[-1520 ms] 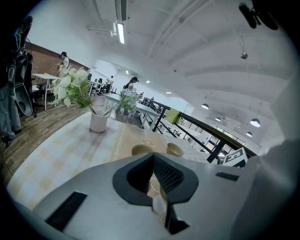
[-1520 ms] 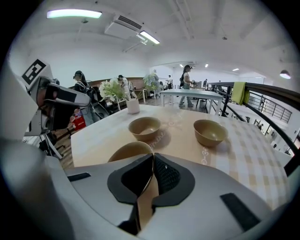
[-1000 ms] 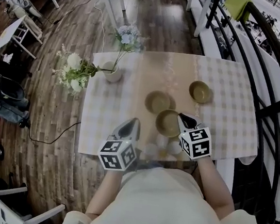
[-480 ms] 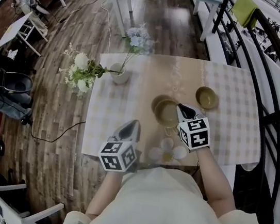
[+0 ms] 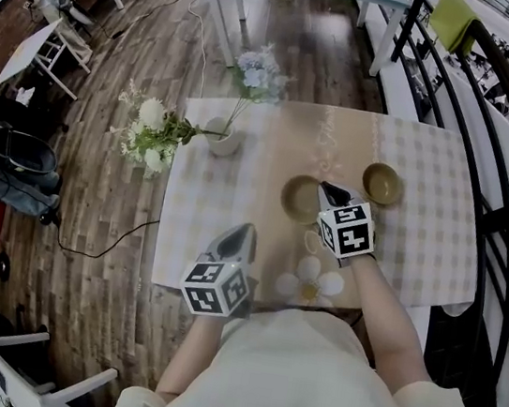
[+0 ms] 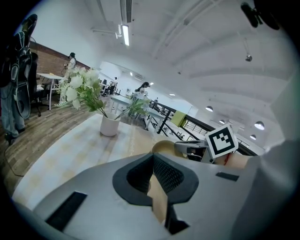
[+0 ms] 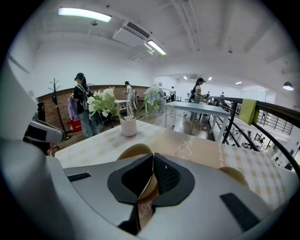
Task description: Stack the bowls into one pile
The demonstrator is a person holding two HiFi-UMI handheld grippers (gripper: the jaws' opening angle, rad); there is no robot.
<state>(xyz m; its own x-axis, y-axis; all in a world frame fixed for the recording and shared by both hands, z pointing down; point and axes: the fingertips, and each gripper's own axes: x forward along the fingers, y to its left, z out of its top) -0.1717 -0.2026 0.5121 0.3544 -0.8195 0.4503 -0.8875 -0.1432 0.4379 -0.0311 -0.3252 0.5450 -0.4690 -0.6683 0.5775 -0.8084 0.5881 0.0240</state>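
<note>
centre bowl (image 5: 299, 196): upright near the middle of the table (image 5: 225, 208), its right rim clamped.
right gripper (image 5: 326, 190): jaws pressed together on the centre bowl's rim, which shows through the gap below the pads.
second bowl (image 5: 383, 183): stands alone to the right, apart from the centre bowl.
bowls in view: 2.
left gripper (image 5: 243, 230): jaws together on nothing, over the table's near-left part.
vase (image 5: 222, 138): white, holding flowers, at the far left.

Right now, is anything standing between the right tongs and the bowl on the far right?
Nothing visible. Only bare checked tablecloth lies between the right tongs, closed at the near bowl's rim, and the far-right bowl; the flower vase stands off left.
</note>
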